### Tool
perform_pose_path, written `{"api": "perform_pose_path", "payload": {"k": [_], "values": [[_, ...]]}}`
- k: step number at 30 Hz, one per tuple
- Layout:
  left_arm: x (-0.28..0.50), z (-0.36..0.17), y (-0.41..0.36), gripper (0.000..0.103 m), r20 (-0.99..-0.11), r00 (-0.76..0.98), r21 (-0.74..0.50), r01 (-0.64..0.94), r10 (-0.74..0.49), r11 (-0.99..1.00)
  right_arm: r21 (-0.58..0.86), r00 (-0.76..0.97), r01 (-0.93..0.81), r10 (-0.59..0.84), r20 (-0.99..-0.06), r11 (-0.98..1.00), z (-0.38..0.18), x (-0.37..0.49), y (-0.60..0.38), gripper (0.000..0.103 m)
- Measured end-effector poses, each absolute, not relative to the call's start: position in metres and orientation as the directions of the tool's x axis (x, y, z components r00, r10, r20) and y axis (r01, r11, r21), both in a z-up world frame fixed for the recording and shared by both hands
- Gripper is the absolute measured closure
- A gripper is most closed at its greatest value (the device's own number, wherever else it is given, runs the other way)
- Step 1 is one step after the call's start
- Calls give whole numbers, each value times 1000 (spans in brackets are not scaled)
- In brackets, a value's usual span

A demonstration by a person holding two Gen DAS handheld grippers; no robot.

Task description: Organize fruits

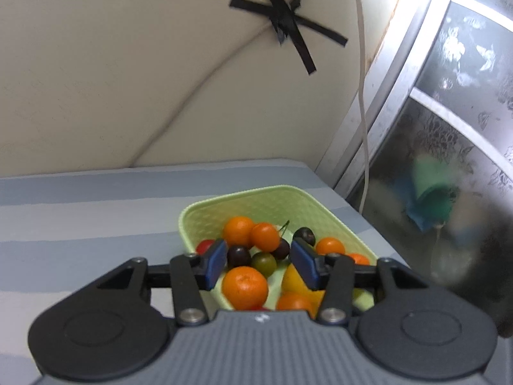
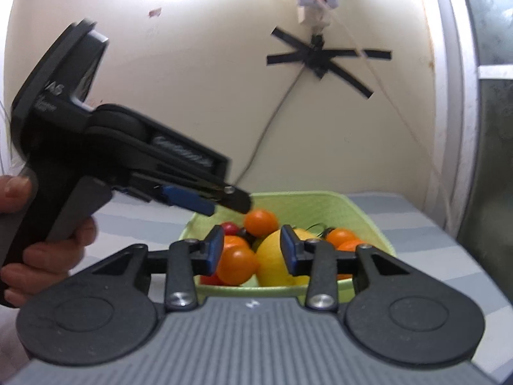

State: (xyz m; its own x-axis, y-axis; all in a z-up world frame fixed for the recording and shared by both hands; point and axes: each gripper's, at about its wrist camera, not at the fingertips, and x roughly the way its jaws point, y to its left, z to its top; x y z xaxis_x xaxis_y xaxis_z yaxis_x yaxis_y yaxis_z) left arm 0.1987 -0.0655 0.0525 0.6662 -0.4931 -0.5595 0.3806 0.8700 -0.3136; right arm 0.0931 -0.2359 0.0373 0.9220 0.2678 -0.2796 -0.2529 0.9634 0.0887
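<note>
A light green basket (image 1: pixel 272 202) on the striped cloth holds several oranges (image 1: pixel 245 285), dark cherries (image 1: pixel 239 255), a green fruit (image 1: pixel 264 262) and a yellow lemon (image 1: pixel 293 279). My left gripper (image 1: pixel 258 261) is open and empty, hovering just above the fruit. In the right wrist view the basket (image 2: pixel 320 202) shows the lemon (image 2: pixel 272 256) and oranges (image 2: pixel 237 263). My right gripper (image 2: pixel 252 252) is open and empty above the basket's near edge. The left gripper (image 2: pixel 205 203) reaches in from the left, its fingers over the basket's far left rim.
The blue and grey striped cloth (image 1: pixel 80 218) covers the table. A cream wall with black tape (image 1: pixel 285 22) and a white cable (image 1: pixel 362 96) stands behind. A frosted glass door (image 1: pixel 449 128) is at the right, by the table's right edge.
</note>
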Motion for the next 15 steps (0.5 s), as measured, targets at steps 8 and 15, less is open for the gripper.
{"api": "perform_pose_path", "payload": {"k": [8,15], "values": [[106,52,-39,47,-577,758,-133,281,-305,950,335,922,-122,231,-310,934,27,24,-260,62],[45,33,-28,29,-615,761,-66,209,-205,976,428,854,-82,285,-436,900,6,-26,-247,61]]}}
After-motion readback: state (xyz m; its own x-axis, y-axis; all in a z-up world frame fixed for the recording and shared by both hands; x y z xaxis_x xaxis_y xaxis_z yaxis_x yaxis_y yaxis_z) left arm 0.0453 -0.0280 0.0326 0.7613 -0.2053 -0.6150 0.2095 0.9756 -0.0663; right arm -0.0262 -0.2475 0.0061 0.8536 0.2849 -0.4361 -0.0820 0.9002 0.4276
